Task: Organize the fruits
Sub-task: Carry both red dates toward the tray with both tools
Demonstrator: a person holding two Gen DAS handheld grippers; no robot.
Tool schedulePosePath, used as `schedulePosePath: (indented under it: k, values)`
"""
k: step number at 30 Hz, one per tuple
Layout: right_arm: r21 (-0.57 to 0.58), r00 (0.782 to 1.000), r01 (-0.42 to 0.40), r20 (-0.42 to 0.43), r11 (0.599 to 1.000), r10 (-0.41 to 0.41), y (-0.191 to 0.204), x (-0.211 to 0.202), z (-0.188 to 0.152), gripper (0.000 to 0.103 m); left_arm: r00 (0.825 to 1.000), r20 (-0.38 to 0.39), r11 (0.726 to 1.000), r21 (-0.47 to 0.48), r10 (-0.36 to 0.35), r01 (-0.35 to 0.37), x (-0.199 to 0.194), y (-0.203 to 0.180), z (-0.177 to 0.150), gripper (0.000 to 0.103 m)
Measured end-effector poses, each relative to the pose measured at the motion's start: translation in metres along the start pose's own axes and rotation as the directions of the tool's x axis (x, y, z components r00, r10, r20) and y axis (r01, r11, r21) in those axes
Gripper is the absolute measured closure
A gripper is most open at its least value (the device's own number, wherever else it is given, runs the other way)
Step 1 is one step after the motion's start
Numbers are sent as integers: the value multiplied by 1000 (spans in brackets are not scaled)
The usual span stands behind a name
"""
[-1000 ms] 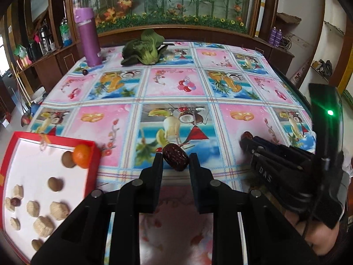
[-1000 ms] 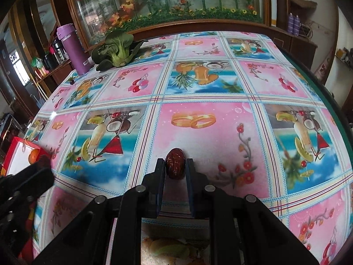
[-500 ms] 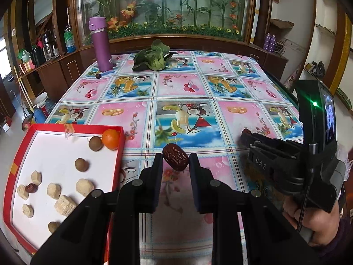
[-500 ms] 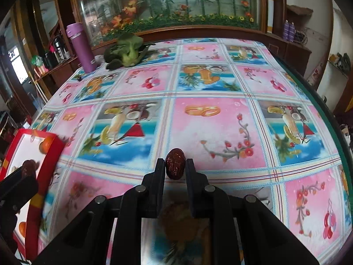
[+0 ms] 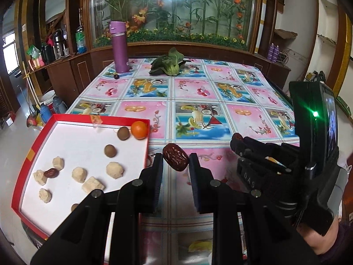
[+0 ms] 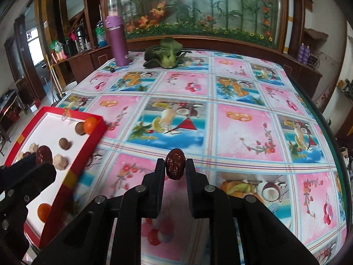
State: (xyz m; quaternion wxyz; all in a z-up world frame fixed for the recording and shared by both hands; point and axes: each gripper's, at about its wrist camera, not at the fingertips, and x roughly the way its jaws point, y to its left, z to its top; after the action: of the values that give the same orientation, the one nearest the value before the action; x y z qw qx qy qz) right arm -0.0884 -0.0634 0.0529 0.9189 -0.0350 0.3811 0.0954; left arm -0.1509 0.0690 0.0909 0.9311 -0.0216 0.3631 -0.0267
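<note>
Both grippers have risen higher above the tabletop [image 5: 194,92] and drawn back. Left gripper [image 5: 175,161] fingers pinch a red date [image 5: 175,160] just right of the red tray [image 5: 92,117]; right gripper [image 6: 175,165] fingers clamp another date [image 6: 175,163] farther right of the tray.

Both wrist views look forward, low over the table [image 5: 194,92], sharing the red tray [image 6: 92,141].
</note>
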Motion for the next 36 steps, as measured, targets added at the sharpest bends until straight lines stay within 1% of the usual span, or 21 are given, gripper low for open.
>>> schedulePosePath:
  k: [9,18,21,28,36]
  values:
    - [-81,1000,-19,21,997,20,43,-15,-2,86,999,38,999,-28,25,-24,-25,29,-10,77]
    - [-159,997,-53,41,986,60,90,-28,-1,86,993,78,994,-75,82,-77,-43,68,-17,77]
    - [-177,996,-74,34,981,81,107,-27,0,86,990,86,991,-92,108,-100,-46,83,-20,77]
    - [-234,995,-89,27,968,98,141,-23,1,86,983,89,980,-130,163,-151,-47,115,-26,77]
    - [-272,993,-114,11,955,121,175,-12,9,86,977,55,967,-168,205,-193,-37,148,-34,77]
